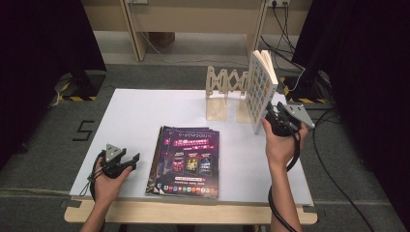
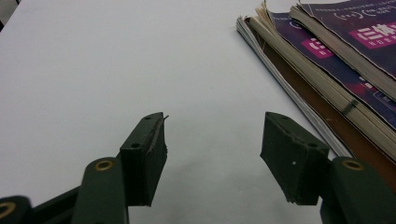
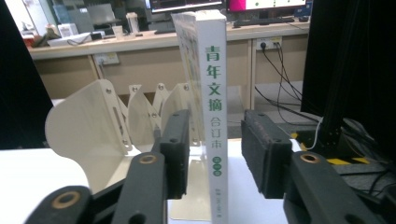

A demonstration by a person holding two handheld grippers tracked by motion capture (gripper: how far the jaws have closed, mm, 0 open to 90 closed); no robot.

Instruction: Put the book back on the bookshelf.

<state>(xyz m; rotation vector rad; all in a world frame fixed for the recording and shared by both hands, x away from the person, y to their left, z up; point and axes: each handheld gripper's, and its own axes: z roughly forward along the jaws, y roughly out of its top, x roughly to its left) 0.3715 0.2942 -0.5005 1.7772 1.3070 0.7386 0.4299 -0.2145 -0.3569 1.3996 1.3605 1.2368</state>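
A white book with a grid-pattern cover stands upright at the right end of a wooden accordion book rack. My right gripper is at its near edge. In the right gripper view the spine, printed with green characters, rises between the two jaws of the right gripper. A narrow gap shows on each side, so the pads do not press it. My left gripper rests low at the table's front left, open and empty. To its right lies a stack of purple-covered magazines.
The white table top stretches bare between the left gripper and the rack. Black stands and cables sit on the floor beyond the table's right edge. A wooden desk frame stands farther back.
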